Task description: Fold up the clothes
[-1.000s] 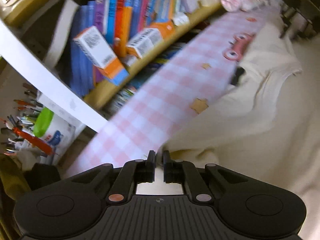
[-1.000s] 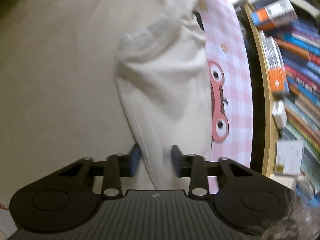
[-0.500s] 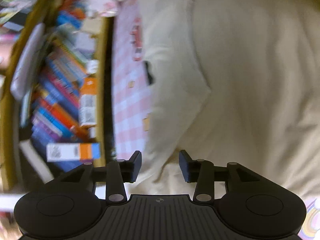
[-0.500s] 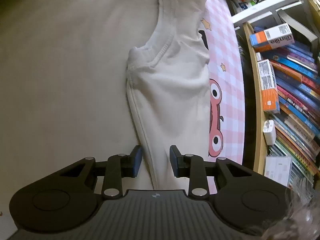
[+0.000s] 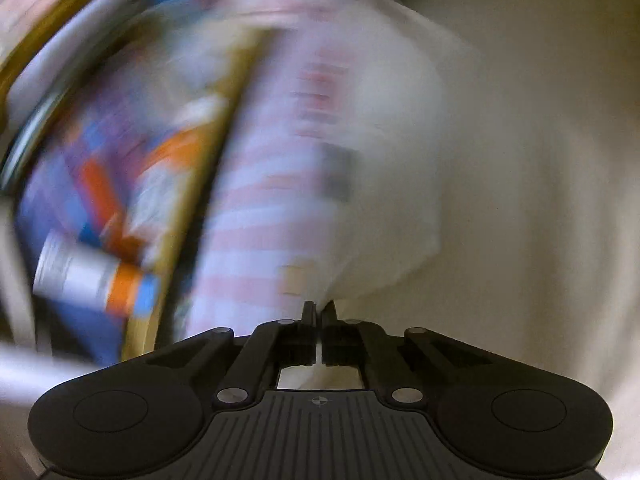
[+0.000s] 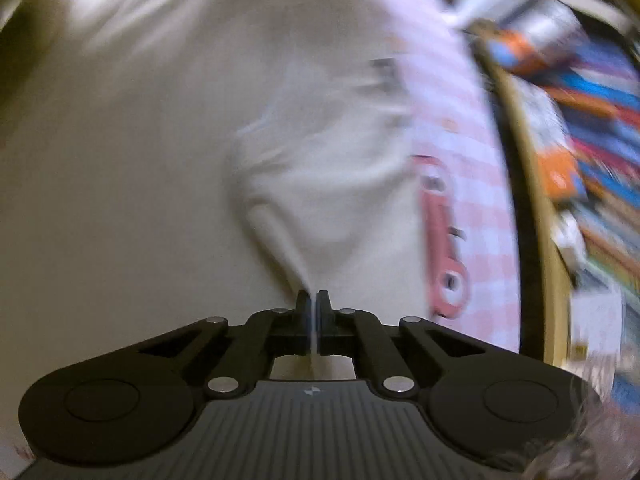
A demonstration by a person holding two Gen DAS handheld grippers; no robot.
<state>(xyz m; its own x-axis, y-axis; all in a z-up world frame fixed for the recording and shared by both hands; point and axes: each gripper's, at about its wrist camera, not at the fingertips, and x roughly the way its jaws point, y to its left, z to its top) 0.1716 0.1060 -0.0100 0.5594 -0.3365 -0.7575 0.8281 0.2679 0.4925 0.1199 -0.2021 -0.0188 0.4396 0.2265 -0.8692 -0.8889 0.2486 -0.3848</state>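
Both tools have just closed: the left tool [image 5: 319, 307] now pinches the lower edge of the cream knitted cotton garment [image 6: 320, 168], and the right tool [image 6: 313, 297] pinches its thin side hem. With two corners held, the fold can probably start. The soft, wrinkled garment lies on a beige sheet [image 6: 100, 200] beside a pink checked cloth [image 6: 480, 220], near the blurred wooden bookshelf [image 5: 120, 168].

Dim, warm light; heavy motion blur smears the bookshelf [image 5: 120, 184] and everything around it, with fisheye bending at edges.
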